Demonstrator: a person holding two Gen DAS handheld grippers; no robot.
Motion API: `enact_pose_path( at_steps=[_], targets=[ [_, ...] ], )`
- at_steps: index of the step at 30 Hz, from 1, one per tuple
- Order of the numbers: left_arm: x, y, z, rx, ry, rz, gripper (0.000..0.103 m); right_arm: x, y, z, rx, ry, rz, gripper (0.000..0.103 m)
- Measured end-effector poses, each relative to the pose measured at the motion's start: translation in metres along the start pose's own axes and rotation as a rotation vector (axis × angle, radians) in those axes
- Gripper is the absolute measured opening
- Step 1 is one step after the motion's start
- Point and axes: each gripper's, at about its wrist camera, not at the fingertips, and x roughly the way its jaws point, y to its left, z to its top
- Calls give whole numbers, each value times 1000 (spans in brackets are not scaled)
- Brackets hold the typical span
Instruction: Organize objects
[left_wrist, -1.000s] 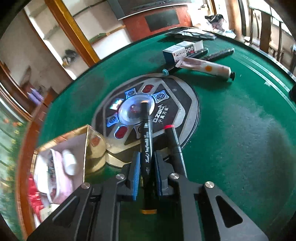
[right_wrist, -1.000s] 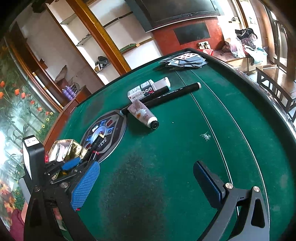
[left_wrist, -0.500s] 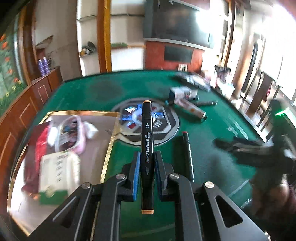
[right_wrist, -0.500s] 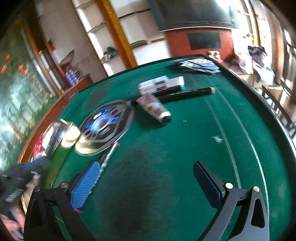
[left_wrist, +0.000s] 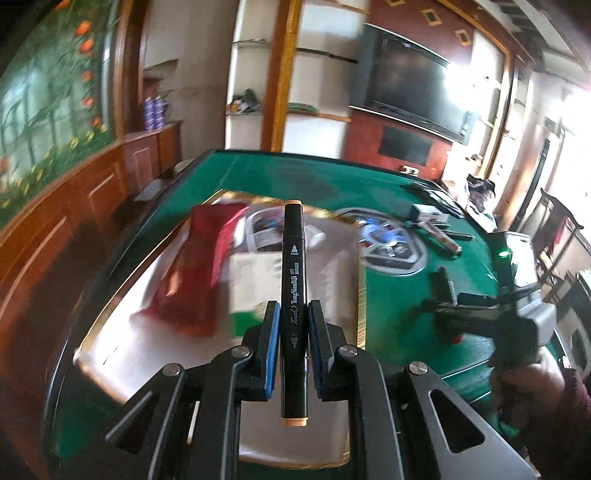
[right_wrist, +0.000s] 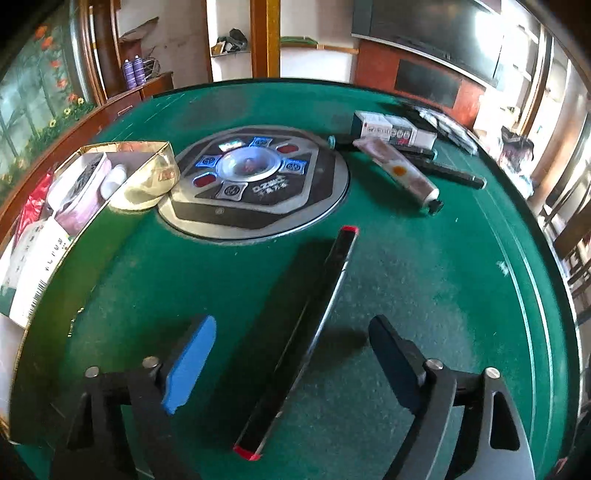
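Observation:
My left gripper (left_wrist: 291, 321) is shut on a black marker with peach caps (left_wrist: 293, 280) and holds it above the gold-rimmed box (left_wrist: 360, 295). The box (right_wrist: 147, 184) holds a red packet (left_wrist: 199, 269), a pink-rimmed case (right_wrist: 79, 192) and a white carton (right_wrist: 33, 266). My right gripper (right_wrist: 291, 350) is open, its jaws straddling a black marker with red caps (right_wrist: 310, 325) that lies on the green felt. The right gripper also shows in the left wrist view (left_wrist: 480, 314).
A round control panel (right_wrist: 255, 177) sits in the middle of the green table (right_wrist: 424, 295). Beyond it lie a cream tube (right_wrist: 399, 170), a white and blue box (right_wrist: 391, 129), more black pens (right_wrist: 450, 173) and playing cards (right_wrist: 443, 118). Chairs stand at the right.
My left gripper has lifted its marker from the panel and swung left over the box. My right gripper has moved down and left to straddle the red-capped marker.

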Motion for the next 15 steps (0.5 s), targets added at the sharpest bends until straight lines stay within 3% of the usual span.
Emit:
enact_pose_path(
  at_steps=[1, 2, 4, 8, 15],
  targets=[
    [1, 6, -3, -10, 3, 5, 15, -3, 0, 1, -9, -1, 9, 62],
    [1, 13, -7, -20, 5, 15, 15, -5, 1, 1, -16, 4, 14, 36],
    [1, 22, -12, -38, 9, 20, 15, -7, 2, 2, -28, 21, 21, 15],
    [1, 35, -22, -73, 15, 15, 15, -10, -1, -2, 2, 18, 41, 15],
    [10, 37, -25, -79, 41, 18, 15, -35, -3, -4, 56, -11, 157, 16]
  ],
)
